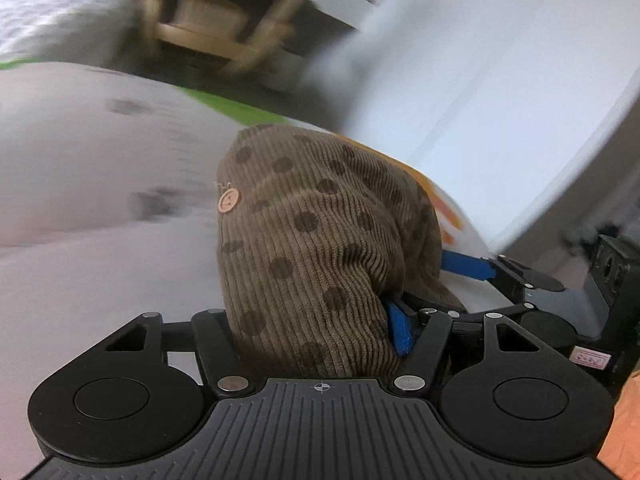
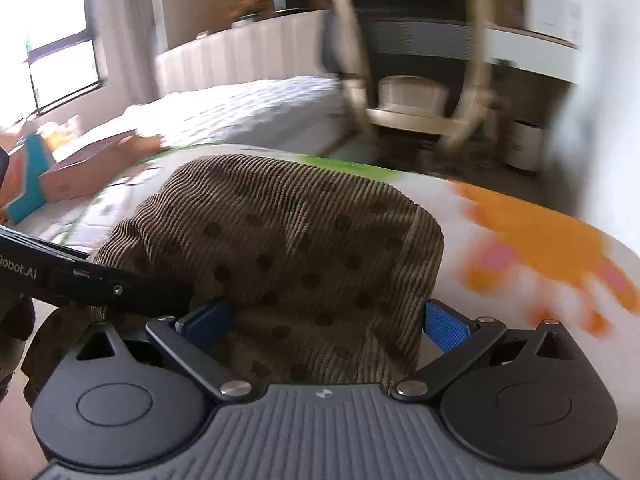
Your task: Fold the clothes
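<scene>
Over the white printed bed sheet (image 2: 460,216), near its far edge, the brown dotted corduroy garment (image 2: 304,248) bunches between both tools, left gripper (image 1: 320,320) clamped on one fold, right gripper (image 2: 324,320) spread wide around another.

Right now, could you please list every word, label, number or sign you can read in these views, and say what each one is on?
"Robot.AI": white lettering, cut off at the frame edge, on the black left tool seen from the right wrist view.
Red-and-white sticker on the right tool: too blurred to read.
Mark on the pink button of the brown dotted corduroy garment: not legible.
Crosshair symbol on the left tool's housing: no text.
</scene>
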Demonstrator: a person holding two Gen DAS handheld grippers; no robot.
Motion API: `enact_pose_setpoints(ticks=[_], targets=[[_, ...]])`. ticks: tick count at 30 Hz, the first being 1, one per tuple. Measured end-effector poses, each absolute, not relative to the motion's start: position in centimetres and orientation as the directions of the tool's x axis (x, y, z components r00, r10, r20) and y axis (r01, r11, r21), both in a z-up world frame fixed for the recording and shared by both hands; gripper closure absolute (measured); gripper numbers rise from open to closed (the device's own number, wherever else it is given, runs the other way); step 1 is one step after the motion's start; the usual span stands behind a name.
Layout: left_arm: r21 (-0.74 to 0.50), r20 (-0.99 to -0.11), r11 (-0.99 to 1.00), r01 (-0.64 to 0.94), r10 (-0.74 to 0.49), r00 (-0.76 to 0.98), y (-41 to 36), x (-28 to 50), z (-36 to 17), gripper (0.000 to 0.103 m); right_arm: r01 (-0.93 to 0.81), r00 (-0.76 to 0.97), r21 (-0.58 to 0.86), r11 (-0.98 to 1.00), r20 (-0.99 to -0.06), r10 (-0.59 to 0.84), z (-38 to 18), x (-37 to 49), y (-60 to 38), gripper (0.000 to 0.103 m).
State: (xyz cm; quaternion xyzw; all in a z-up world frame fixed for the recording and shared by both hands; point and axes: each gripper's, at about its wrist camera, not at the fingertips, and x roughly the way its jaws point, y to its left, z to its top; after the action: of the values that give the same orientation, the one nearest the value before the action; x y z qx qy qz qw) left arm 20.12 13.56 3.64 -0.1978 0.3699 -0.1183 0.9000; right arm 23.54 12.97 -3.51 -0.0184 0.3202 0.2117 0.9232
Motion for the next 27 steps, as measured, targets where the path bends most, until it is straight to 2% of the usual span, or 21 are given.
enact_pose_setpoints(ticks=[8, 12, 14, 15, 17, 21, 25, 27], targets=[[-0.439, -0.603, 0.891, -0.113, -0.199, 0.772, 24.3, 17.2, 3.9, 0.028, -0.474, 0.641, 0.172, 0.864, -0.605, 0.472, -4.7, 28.4, 23.6, 0.000], [-0.482, -0.581, 0.857, -0.184, -0.156, 0.799, 26.9, 15.9, 3.4, 0.023, -0.482, 0.647, 0.098, 0.871, -0.631, 0.429, -4.2, 28.3, 23.1, 0.000], [-0.463, -0.571, 0.871, -0.165, -0.151, 0.807, 26.4, 14.9, 4.4, 0.018, -0.472, 0.654, 0.052, 0.880, -0.649, 0.389, -3.9, 28.0, 22.1, 0.000], [-0.448, -0.566, 0.881, -0.154, -0.146, 0.811, 26.1, 14.3, 4.9, 0.009, -0.459, 0.661, 0.030, 0.888, -0.656, 0.364, -3.7, 27.8, 21.4, 0.000], [-0.370, -0.556, 0.921, -0.124, -0.112, 0.824, 25.3, 12.9, 5.6, 0.009, -0.439, 0.681, 0.013, 0.898, -0.647, 0.342, -2.8, 27.4, 20.2, 0.000], [-0.230, -0.596, 0.964, -0.134, -0.031, 0.802, 24.2, 11.7, 5.3, 0.008, -0.492, 0.712, 0.029, 0.870, -0.562, 0.421, 1.1, 27.2, 20.9, 0.000], [-0.251, -0.623, 0.957, -0.145, -0.045, 0.781, 24.4, 11.4, 4.0, 0.006, -0.556, 0.695, -0.037, 0.830, -0.569, 0.440, 1.4, 29.6, 25.9, 0.000], [-0.242, -0.618, 0.960, -0.138, -0.043, 0.785, 24.4, 11.2, 3.9, 0.006, -0.545, 0.698, -0.099, 0.833, -0.604, 0.385, -0.1, 31.4, 28.6, 0.000]])
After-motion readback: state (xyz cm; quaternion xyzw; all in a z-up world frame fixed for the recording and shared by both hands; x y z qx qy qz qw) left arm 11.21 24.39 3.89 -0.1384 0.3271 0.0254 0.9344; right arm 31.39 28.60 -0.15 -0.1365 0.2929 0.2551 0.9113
